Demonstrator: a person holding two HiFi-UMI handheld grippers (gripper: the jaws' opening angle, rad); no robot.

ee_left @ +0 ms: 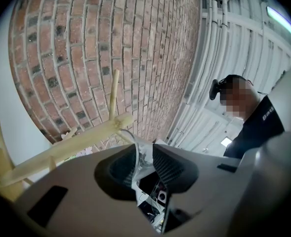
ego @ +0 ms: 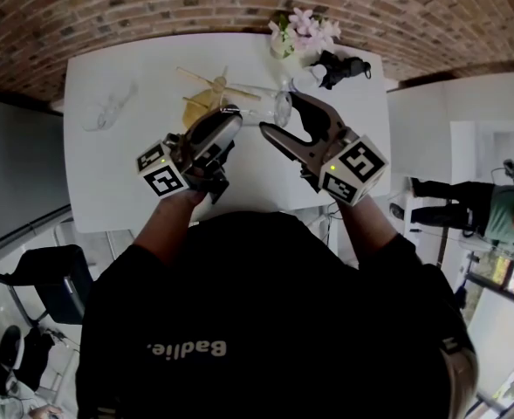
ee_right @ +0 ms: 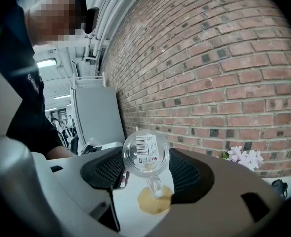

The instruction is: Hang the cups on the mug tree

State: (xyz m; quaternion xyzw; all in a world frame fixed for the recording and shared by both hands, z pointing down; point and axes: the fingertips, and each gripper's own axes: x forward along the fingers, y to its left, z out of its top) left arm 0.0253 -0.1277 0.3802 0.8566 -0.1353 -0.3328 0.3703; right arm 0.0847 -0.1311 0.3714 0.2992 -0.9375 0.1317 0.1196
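Right gripper view: right gripper (ee_right: 146, 168) jaws clamp glass cup (ee_right: 145, 151); left gripper (ee_left: 144, 164) jaws apart around its rim near mug tree (ee_left: 61, 149).

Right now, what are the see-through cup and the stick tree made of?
The cup looks like clear glass, or maybe hard clear plastic; the look alone can't settle which. It is smooth and shiny, and you can see right through its bottom around a barcode sticker. The mug tree looks like pale, unpainted wood: dull, light tan trunk and pegs.
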